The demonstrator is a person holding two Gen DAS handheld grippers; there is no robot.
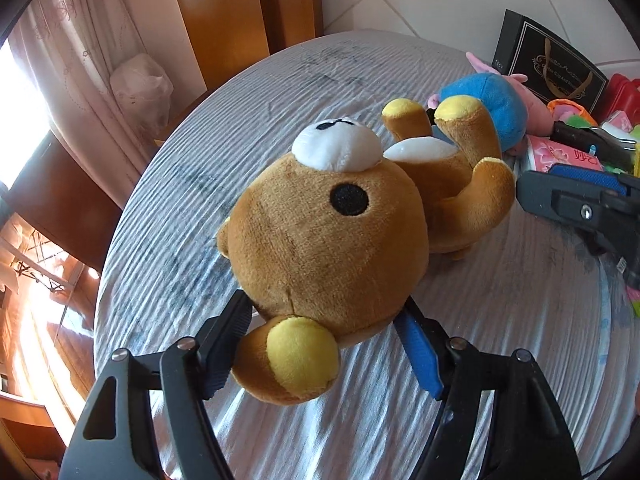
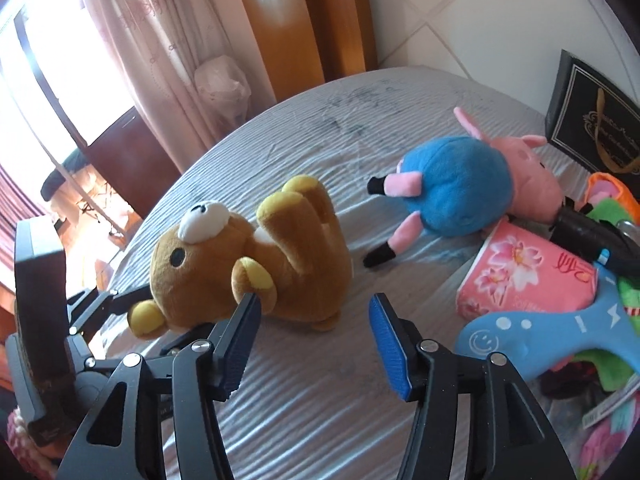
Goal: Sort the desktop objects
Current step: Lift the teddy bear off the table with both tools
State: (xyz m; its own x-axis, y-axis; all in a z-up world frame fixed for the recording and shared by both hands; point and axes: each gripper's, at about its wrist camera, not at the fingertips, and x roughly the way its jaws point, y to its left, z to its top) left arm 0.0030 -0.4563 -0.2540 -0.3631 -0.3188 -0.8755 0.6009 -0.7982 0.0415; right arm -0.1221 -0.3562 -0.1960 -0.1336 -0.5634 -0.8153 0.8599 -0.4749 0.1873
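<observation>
Brown plush made up the bear, which lay on its back on the cloth-covered table, feet toward the pig. The left gripper had its jaws wide, set either side of the bear's head by one ear; whether the pads pressed the plush could not be told. The right gripper was open and empty, just beside the bear's flank.

The main risk looked like a poor hold: soft, round plush could squeeze out of the pads, or only the ear might be pinched and the bear swing and drop. Lifted, its legs might knock the pig, which touched the tissue pack near the clutter on the right. Dragging could also bunch the wrinkled cloth.
</observation>
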